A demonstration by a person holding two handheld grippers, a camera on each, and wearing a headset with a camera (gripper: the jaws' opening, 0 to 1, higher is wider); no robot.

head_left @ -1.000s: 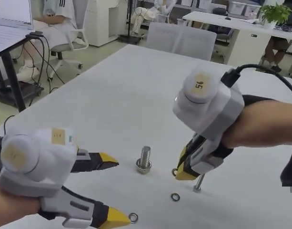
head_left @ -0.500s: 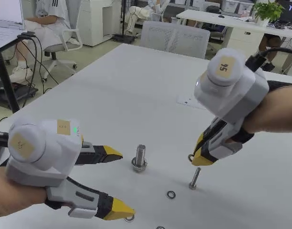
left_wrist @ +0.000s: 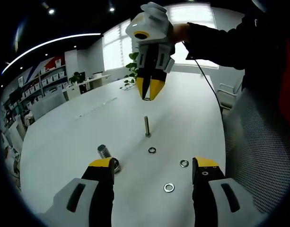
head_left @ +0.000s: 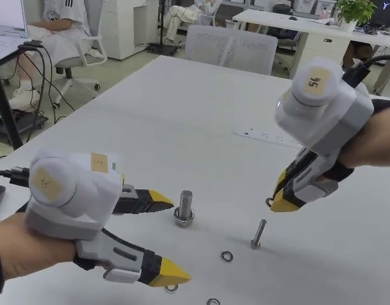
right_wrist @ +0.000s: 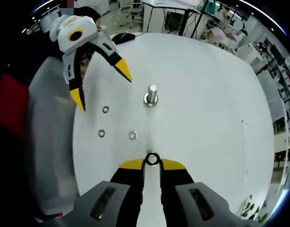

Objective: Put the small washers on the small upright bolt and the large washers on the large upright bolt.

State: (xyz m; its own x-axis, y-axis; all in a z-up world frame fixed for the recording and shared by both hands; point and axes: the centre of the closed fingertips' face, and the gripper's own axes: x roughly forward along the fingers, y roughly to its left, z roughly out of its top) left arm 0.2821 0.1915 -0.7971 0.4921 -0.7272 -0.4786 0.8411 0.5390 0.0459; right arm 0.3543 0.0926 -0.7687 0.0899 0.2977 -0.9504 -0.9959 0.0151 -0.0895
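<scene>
At the right of the head view the right gripper (head_left: 278, 202) hung above the bench (head_left: 182, 114), jaws closed on a small washer (right_wrist: 152, 159) pinched by its rim at the yellow tips, likely so its hole could be lined up over the small bolt (head_left: 258, 234) standing just below and left of it. The left gripper (head_left: 169, 236), lower left, was spread wide and empty, one tip beside a loose washer (head_left: 171, 288), seemingly readied for it. The large bolt (head_left: 184, 208) stood upright at centre, with another washer (head_left: 227, 257) lying lower down between the bolts
</scene>
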